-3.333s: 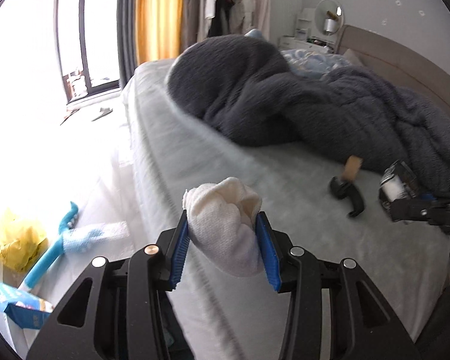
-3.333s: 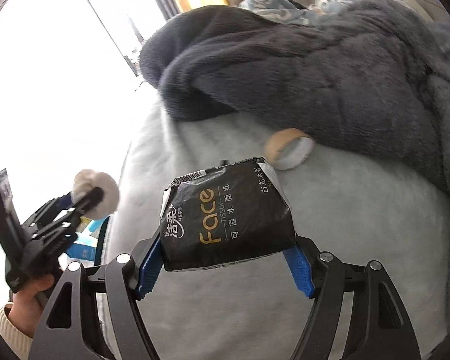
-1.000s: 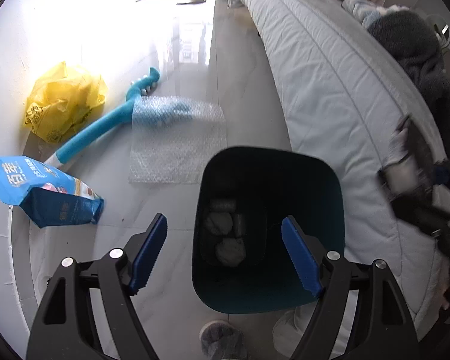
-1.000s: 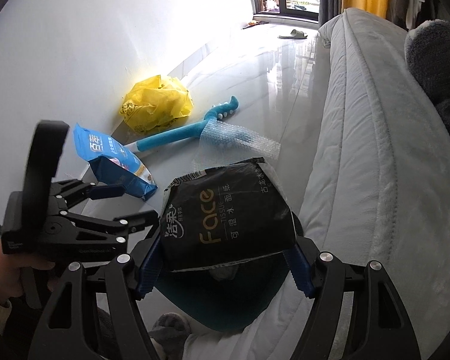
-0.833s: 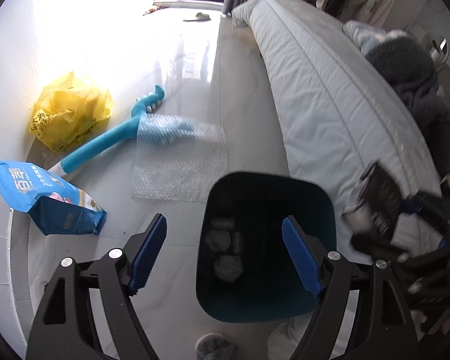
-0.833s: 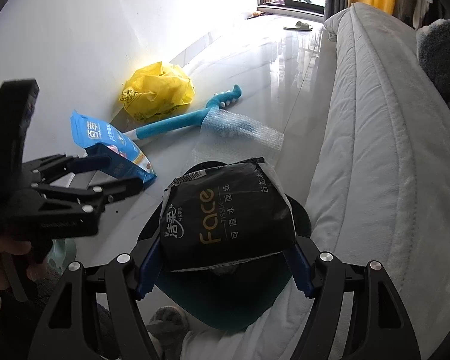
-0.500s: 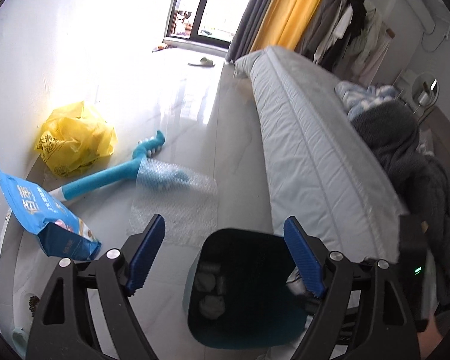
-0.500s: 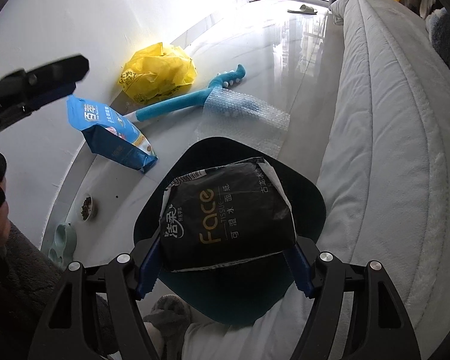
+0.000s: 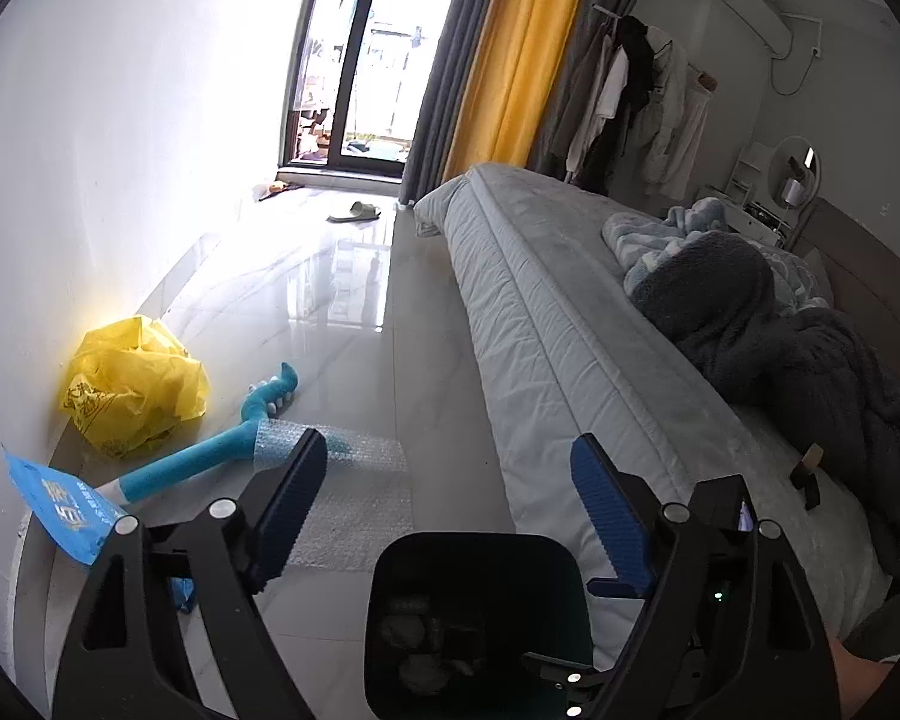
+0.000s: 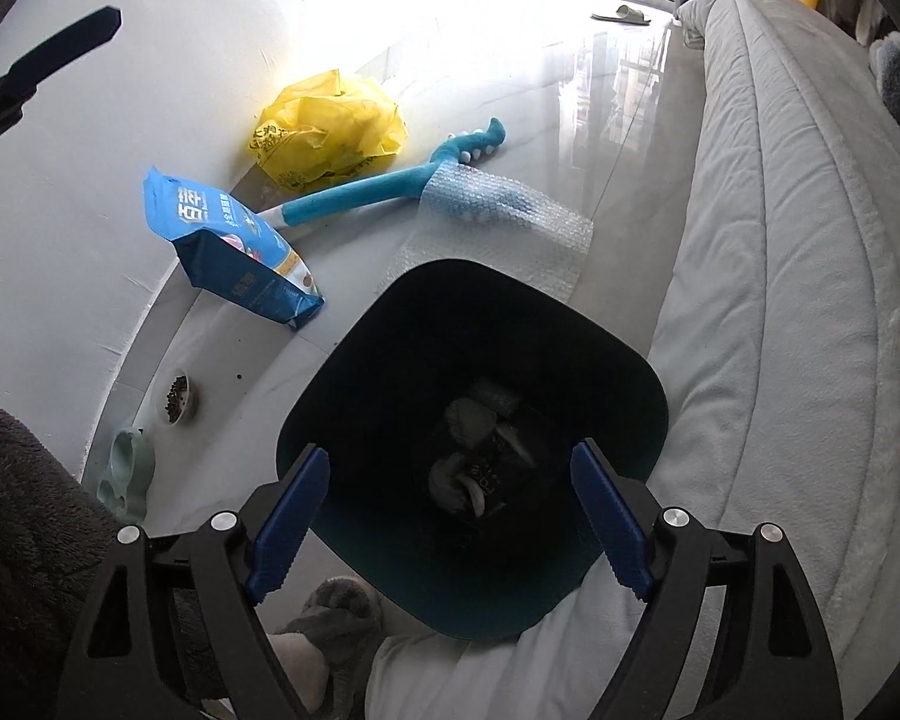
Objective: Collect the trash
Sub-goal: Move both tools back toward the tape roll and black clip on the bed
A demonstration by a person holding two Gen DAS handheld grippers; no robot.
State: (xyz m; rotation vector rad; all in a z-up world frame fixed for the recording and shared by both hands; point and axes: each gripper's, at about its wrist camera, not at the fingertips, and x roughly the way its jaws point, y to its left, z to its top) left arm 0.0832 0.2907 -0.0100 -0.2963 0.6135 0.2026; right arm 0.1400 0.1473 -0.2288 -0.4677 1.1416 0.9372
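A: What's changed vs a sec ago?

B: My right gripper (image 10: 450, 516) had the black tissue pack (image 10: 487, 474) clamped between its pads. Jaws have just been opening, nothing between them now; the pack lies at the bottom of the trash bin (image 10: 354, 396) w/ other crumpled bits. My left gripper (image 9: 444, 504) was angled down over the bin; now it's lifted & tipped up toward the room, so only the bin's top edge shows low in its view. It dropped the white wad a few secs back and is empty too, jaws spread and just been opening a bit more.

A: Pose right now?

B: Right one points steeply down, straight into the bin mouth, blue pads either side of the opening but above it, not touching. Left points shallowly down, across the floor (image 9: 354, 324) alongside the bed (image 9: 570, 312).

A: What's around, near to far?

B: Closest in the right view: a grey slipper (image 10: 336, 606) just beside the bin, dark fuzzy sleeve at left. Bin stands on the floor tight vs the bed edge. Next, bubble wrap (image 10: 498, 222) touching the bin's far side, blue snack bag (image 10: 234, 246) near the wall, teal toy stick (image 10: 378, 186) partly under the wrap, yellow plastic bag (image 10: 330, 126) past it. On the bed, dark grey blanket (image 9: 750, 324). Far end: a slipper (image 9: 354, 213) by the window door, orange curtain (image 9: 510, 48).
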